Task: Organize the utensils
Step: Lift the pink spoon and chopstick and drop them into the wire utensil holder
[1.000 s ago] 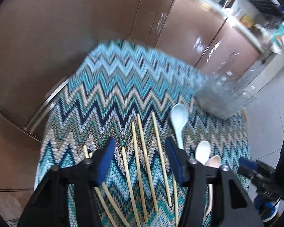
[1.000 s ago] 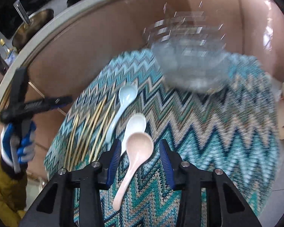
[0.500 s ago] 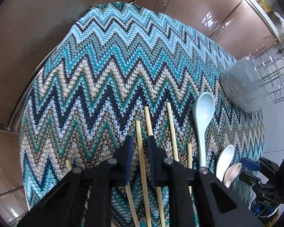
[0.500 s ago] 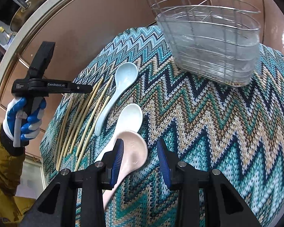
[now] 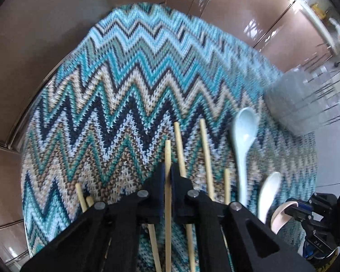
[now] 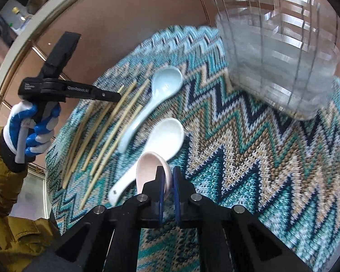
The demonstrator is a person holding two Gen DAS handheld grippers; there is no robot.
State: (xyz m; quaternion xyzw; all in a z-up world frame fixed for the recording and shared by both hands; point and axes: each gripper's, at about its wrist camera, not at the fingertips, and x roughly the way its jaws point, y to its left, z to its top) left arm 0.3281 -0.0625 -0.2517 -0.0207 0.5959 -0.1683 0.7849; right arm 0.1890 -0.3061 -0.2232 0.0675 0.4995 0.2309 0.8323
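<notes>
My left gripper [image 5: 167, 176] is shut on a wooden chopstick [image 5: 167, 156] that sticks out past its fingers; several more chopsticks [image 5: 205, 154] lie beside it on the zigzag mat [image 5: 124, 86]. My right gripper [image 6: 167, 179] is shut on the rim of a pink ceramic spoon [image 6: 147, 167], lifted off the mat. A white spoon [image 6: 165, 138] and a pale blue spoon [image 6: 163, 86] lie on the mat beyond it. The pale blue spoon [image 5: 243, 131] and white spoon [image 5: 268, 192] also show in the left wrist view. A wire utensil rack [image 6: 276, 52] stands at the mat's far right, blurred.
The mat covers a round brown table [image 6: 133, 20] with a metal rim. In the right wrist view the left gripper [image 6: 111, 96] hovers over the chopsticks [image 6: 115, 117], held by a blue-gloved hand [image 6: 31, 129]. Brown cabinets [image 5: 238, 11] stand behind.
Both grippers have shut: the left on a chopstick, the right on the pink spoon's bowl. The pink spoon has come up off the mat. Both views are blurred with motion.
</notes>
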